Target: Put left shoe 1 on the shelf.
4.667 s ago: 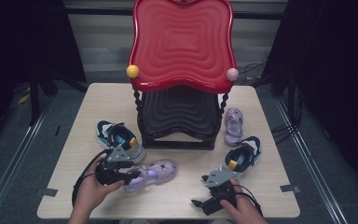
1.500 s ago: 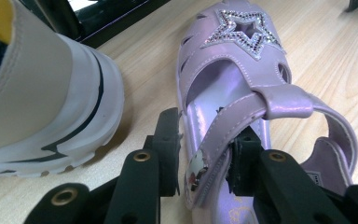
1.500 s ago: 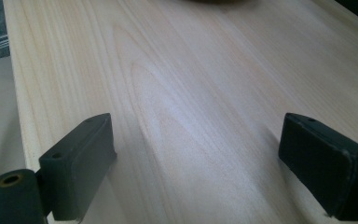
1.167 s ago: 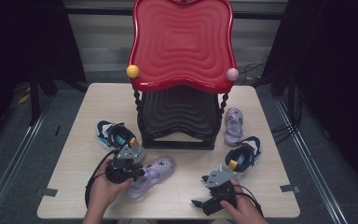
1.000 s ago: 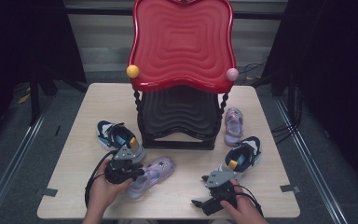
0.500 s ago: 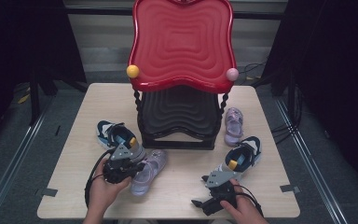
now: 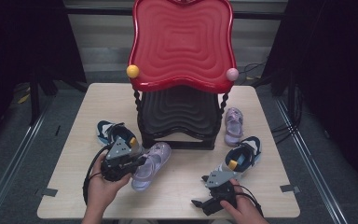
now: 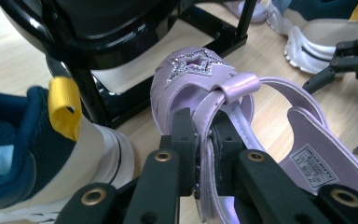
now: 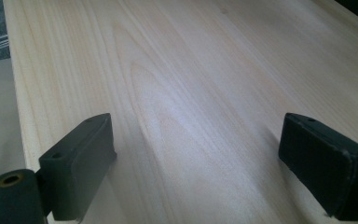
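Your left gripper (image 8: 204,140) had just clamped the strap of the lilac sandal (image 7: 151,160) and begun lifting it near the black rack (image 7: 179,116), at the table's near left. Your right gripper (image 9: 200,163) rested with jaws apart.

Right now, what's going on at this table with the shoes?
A person is working with a tool in each hand. The left tool is shut on the side strap of a purple sandal, in front of the black lower shelf of a red-topped rack. A navy sneaker lies just beside it. The right tool rests open over bare table near the front edge, holding nothing. A second purple sandal and another navy sneaker lie to the right.
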Available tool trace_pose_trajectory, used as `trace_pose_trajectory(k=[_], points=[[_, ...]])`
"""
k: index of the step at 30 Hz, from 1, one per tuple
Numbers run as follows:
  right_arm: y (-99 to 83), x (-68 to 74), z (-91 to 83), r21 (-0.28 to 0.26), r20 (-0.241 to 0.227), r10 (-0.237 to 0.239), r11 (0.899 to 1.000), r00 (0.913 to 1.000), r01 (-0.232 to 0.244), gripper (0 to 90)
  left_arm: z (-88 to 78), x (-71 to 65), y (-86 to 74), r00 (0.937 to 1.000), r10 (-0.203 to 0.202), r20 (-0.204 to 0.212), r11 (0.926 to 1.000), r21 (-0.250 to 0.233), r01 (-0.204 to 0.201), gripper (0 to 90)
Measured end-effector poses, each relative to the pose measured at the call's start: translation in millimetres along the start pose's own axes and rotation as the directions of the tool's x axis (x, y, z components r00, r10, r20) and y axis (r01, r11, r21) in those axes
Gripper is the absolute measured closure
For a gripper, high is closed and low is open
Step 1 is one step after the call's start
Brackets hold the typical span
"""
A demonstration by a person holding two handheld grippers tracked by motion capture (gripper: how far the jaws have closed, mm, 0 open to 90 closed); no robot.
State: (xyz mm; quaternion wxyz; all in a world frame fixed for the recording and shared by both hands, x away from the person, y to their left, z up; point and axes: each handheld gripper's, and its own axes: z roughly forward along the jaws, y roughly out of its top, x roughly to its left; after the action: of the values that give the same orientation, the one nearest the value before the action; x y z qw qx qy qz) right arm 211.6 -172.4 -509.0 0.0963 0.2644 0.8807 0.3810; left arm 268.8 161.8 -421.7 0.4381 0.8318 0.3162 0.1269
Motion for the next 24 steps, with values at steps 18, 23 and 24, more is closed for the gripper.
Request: trace_pose_trajectory(k=[18, 23, 24], points=[[0.0, 0.0, 0.0, 0.001, 0.0, 0.0, 1.0, 1.0, 0.0, 9.8, -14.0, -11.2, 22.8, 0.9996, -0.006, -0.026, 0.9957, -0.092, 0.004, 82.4], [0.0, 0.0, 0.0, 0.0, 0.0, 0.0, 1.0, 1.0, 0.0, 9.8, -16.1, -13.5, 27.4, 0.9994, -0.005, -0.033, 0.9939, -0.111, 0.001, 82.5], [0.0, 0.0, 0.0, 0.0, 0.0, 0.0, 1.0, 1.0, 0.0, 9.8, -16.4, -13.8, 28.3, 0.9994, -0.007, -0.034, 0.9932, -0.117, 0.003, 82.5]])
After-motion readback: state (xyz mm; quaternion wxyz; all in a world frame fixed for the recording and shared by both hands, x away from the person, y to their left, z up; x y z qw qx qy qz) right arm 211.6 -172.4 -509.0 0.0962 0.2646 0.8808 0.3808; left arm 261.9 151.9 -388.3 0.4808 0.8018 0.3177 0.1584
